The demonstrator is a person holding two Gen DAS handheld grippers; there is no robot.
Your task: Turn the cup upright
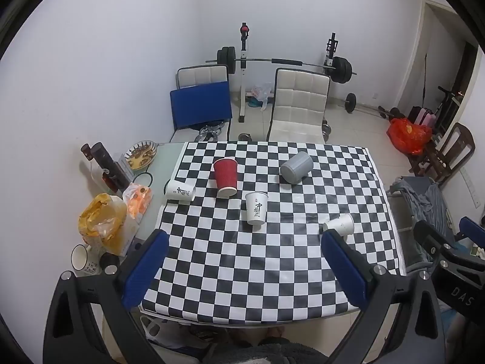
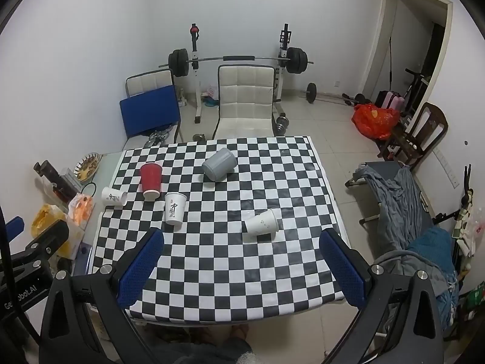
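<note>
White capital letters "DAS" are showing on the black body of the right tongs (image 1: 448,261) at four o'clock in the left wrist view. In the right wrist view, white lettering on the black body of the left tongs (image 2: 27,291) at eight o'clock is reading "Ge…obot.AI", its middle cut by a cable. Two white paper cups, one upright (image 2: 175,208) near the worktop's middle and one lying (image 2: 113,196) at nine o'clock, are bearing black brush-style characters too small to read. A mug (image 1: 82,257) at eight o'clock is showing illegible print.
</note>
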